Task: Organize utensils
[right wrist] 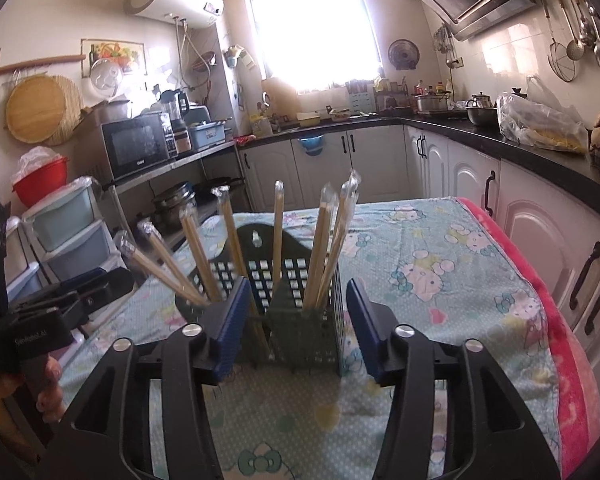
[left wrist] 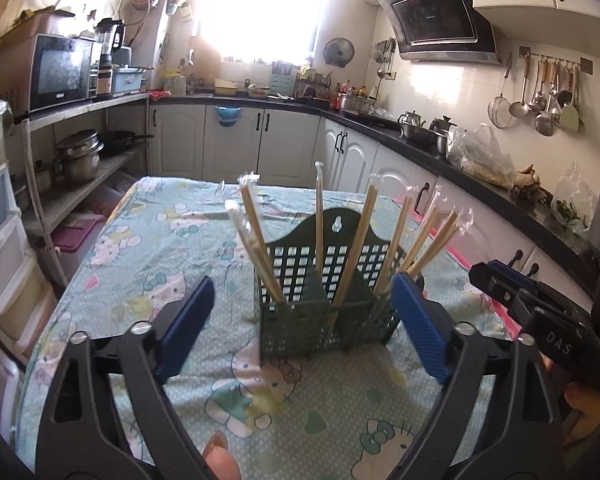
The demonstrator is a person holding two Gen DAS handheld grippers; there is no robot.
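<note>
The left gripper (left wrist: 302, 320) has its jaws wide open and empty. Before it, on the counter (left wrist: 148, 248), stands the green holder (left wrist: 324, 300) with wrapped chopsticks (left wrist: 356, 248), probably touching neither gripper. The right gripper (right wrist: 296, 328) is half open, empty.

A patterned cloth (left wrist: 148, 248) covered the table. A microwave (left wrist: 62, 70) stood on a shelf at left, pots (left wrist: 80, 156) below it. A range hood (left wrist: 440, 20) hung over the black counter (left wrist: 420, 136), ladles (left wrist: 540, 96) on the wall rail beside.
</note>
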